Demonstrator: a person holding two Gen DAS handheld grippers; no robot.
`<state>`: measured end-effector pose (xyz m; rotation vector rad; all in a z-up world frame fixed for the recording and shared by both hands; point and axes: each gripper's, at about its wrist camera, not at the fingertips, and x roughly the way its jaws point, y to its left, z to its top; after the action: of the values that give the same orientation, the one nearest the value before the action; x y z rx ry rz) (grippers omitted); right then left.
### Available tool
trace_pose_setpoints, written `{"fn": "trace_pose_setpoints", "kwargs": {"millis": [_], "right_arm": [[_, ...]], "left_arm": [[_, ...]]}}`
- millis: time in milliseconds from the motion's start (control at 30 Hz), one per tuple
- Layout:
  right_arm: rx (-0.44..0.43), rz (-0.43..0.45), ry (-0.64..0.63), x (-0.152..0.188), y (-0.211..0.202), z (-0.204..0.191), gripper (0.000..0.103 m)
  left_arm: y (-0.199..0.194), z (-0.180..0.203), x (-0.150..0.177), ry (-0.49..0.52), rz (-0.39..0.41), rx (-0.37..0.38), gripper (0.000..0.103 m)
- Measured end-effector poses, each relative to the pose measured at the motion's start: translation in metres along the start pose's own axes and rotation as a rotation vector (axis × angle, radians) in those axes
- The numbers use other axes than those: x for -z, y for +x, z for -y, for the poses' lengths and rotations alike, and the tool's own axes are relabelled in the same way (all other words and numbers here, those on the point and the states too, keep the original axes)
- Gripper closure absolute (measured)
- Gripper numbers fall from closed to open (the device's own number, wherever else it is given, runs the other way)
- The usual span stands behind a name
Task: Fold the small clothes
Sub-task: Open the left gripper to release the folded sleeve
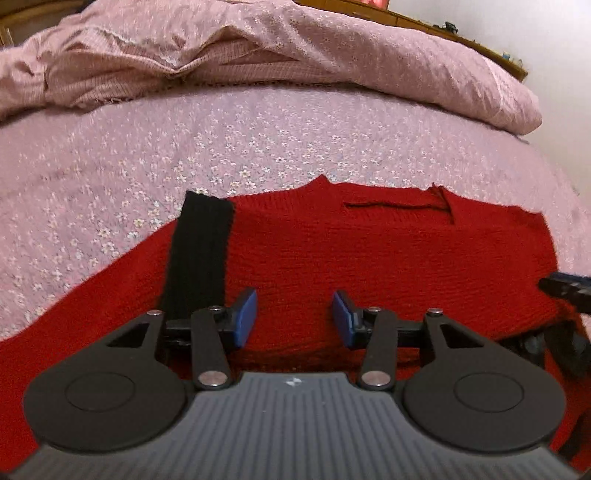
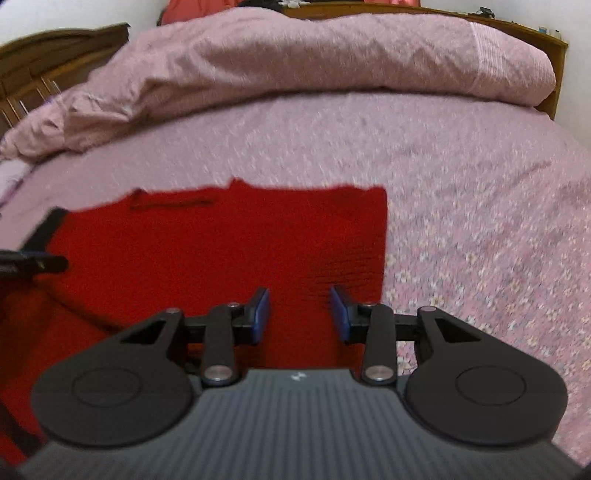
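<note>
A red knit garment (image 1: 369,254) lies flat on the bed, with a black ribbed cuff (image 1: 201,251) folded over its left part. My left gripper (image 1: 294,319) hovers over the garment's near part, jaws apart, with nothing between the blue pads (image 1: 246,314). In the right wrist view the same red garment (image 2: 240,240) shows a straight right edge. My right gripper (image 2: 300,315) hangs over its near right corner, also open and empty. The right gripper's tip (image 1: 565,290) pokes in at the left view's right edge, and the left gripper's tip (image 2: 33,263) at the right view's left edge.
The bed has a pink flowered sheet (image 1: 184,155). A rumpled pink duvet (image 1: 258,55) is piled along the far side. A dark wooden headboard (image 2: 55,62) stands at the far left and a wooden ledge (image 2: 517,26) runs behind the bed.
</note>
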<state>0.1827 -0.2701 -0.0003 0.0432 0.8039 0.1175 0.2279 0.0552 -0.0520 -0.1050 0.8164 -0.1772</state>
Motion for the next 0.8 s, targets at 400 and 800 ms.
{"fn": "trace_pose_setpoints", "kwargs": {"millis": [400,800], "right_arm": [[-0.004,0.070,0.041,0.004,0.014,0.008,0.060],[-0.055,0.079,0.107,0.013,-0.030,-0.002,0.052]], "left_arm": [[-0.004,-0.025,-0.015,-0.172,-0.078,0.115,0.048],[-0.056,-0.036,0.001,-0.400,-0.140,0.329,0.045]]}}
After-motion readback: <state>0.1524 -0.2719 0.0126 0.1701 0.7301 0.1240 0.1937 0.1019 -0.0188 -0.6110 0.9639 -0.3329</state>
